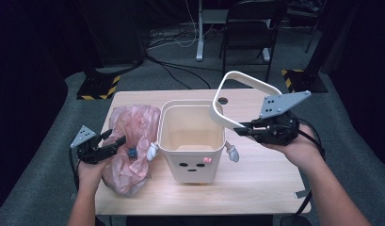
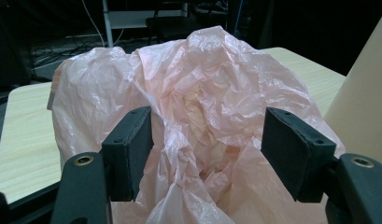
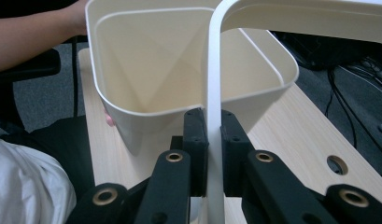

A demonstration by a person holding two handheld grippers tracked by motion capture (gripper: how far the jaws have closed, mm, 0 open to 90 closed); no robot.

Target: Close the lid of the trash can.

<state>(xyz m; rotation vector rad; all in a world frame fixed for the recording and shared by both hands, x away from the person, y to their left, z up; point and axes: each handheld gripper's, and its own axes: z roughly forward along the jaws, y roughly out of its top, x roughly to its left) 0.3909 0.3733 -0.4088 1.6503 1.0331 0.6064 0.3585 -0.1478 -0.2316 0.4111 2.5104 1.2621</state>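
A cream bin [image 1: 195,162] with a small face on its front stands open in the middle of the wooden table [image 1: 260,183]. My right gripper [image 1: 239,129] is shut on a white ring frame [image 1: 249,81] and holds it tilted above the bin's right rim. In the right gripper view the frame's bar [image 3: 213,70] runs up between the closed pads of the right gripper [image 3: 214,135], with the bin [image 3: 146,70] behind. A crumpled pink plastic bag [image 1: 133,123] lies left of the bin. My left gripper [image 1: 109,142] is open at the bag's left edge; the bag [image 2: 202,84] lies between and ahead of its spread pads [image 2: 132,144].
A round hole [image 1: 222,100] sits in the table near its far edge. Beyond the table stand a black chair [image 1: 249,28], a white desk leg [image 1: 199,33] and floor cables. Black bases with yellow stripes [image 1: 100,87] stand on the floor at both far corners.
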